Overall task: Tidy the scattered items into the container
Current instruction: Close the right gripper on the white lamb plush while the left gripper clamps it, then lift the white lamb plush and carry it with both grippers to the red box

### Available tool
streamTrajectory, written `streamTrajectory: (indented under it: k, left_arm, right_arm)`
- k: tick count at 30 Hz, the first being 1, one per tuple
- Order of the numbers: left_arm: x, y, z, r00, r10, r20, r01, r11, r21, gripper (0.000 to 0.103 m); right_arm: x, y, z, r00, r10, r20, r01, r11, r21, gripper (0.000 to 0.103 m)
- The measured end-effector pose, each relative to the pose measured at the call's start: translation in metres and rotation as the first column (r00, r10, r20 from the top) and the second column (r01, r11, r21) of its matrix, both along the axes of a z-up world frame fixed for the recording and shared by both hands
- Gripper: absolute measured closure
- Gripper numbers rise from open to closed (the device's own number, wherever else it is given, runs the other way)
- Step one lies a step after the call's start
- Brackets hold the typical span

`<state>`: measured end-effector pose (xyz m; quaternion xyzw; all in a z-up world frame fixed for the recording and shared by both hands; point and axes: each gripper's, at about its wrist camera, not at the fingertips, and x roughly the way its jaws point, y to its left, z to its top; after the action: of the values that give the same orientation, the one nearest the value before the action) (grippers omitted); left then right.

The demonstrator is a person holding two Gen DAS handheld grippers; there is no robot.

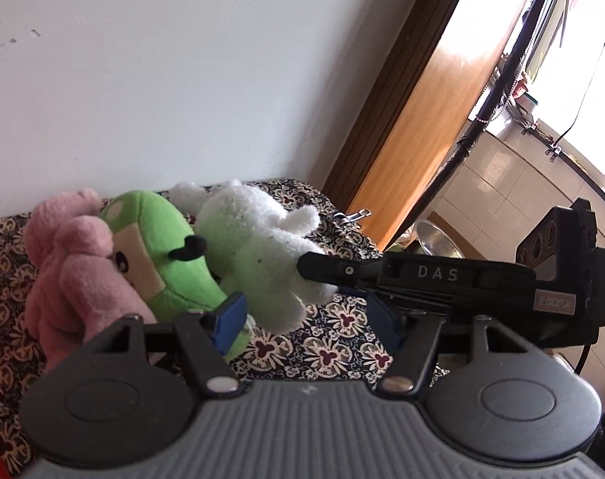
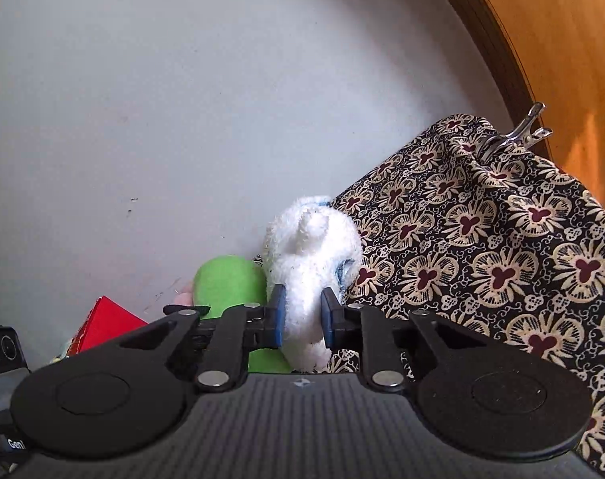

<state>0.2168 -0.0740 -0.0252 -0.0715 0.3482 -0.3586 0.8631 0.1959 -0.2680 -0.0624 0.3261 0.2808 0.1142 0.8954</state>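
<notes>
Three plush toys lie huddled against the wall on a flower-patterned cloth: a pink one, a green one with a face and a white fluffy one. My right gripper is shut on the white plush, both blue pads pressing into its fur. In the left wrist view the right gripper reaches in from the right. My left gripper stands open just in front of the toys. Its left pad lies by the green plush's lower edge, and no toy is pinched between its pads.
A red box stands to the left, behind the green plush. A metal clip holds the cloth's far corner. Beyond are a wooden door, a metal bowl and a black pole. The grey wall is close behind the toys.
</notes>
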Motion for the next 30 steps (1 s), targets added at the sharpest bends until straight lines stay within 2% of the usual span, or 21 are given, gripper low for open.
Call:
streamTrajectory:
  k: [4,9,13,16,18,21,23,26,30]
  left_arm:
    - [-0.014,-0.007,-0.005,0.997,-0.070,-0.031,0.070,0.997,-0.020,0.031]
    - [-0.037,-0.005,-0.012,0.988,-0.138,-0.065,0.136,0.990,-0.031,0.031]
    - [-0.042,0.004,-0.014,0.984,-0.146,-0.100,0.140,0.988,-0.066,0.031]
    - [-0.037,0.016,-0.014,0.984,-0.119,-0.132,0.103,0.988,-0.116,0.029]
    - [-0.033,0.025,-0.015,0.985,-0.087,-0.151,0.067,0.988,-0.137,0.028]
    - [-0.027,0.028,-0.014,0.985,-0.061,-0.159,0.039,0.990,-0.133,0.028]
    - [-0.024,0.023,-0.016,0.985,-0.053,-0.162,0.034,0.993,-0.117,0.028]
    - [-0.021,0.013,-0.021,0.988,-0.039,-0.151,0.030,0.997,-0.065,0.027]
    - [-0.013,0.012,-0.032,0.984,-0.011,-0.178,0.003,0.999,-0.046,0.027]
  right_arm:
    - [-0.027,-0.010,0.015,0.999,0.027,0.029,-0.023,0.993,-0.120,0.084]
    - [-0.066,-0.016,0.022,0.994,0.104,0.035,-0.092,0.964,-0.250,0.084]
    - [-0.082,-0.010,0.017,0.981,0.190,0.051,-0.170,0.949,-0.267,0.080]
    - [-0.080,-0.007,0.013,0.963,0.254,0.085,-0.239,0.958,-0.160,0.075]
    - [-0.077,-0.012,0.011,0.965,0.230,0.125,-0.225,0.973,-0.051,0.073]
    - [-0.074,-0.031,0.000,0.990,0.076,0.121,-0.095,0.981,0.167,0.072]
    - [-0.065,-0.040,-0.014,0.999,-0.037,0.024,0.029,0.966,0.257,0.072]
    - [-0.055,-0.035,-0.029,0.994,-0.082,-0.075,0.098,0.965,0.242,0.073]
    - [-0.051,-0.014,-0.033,0.996,-0.053,-0.078,0.069,0.974,0.218,0.072]
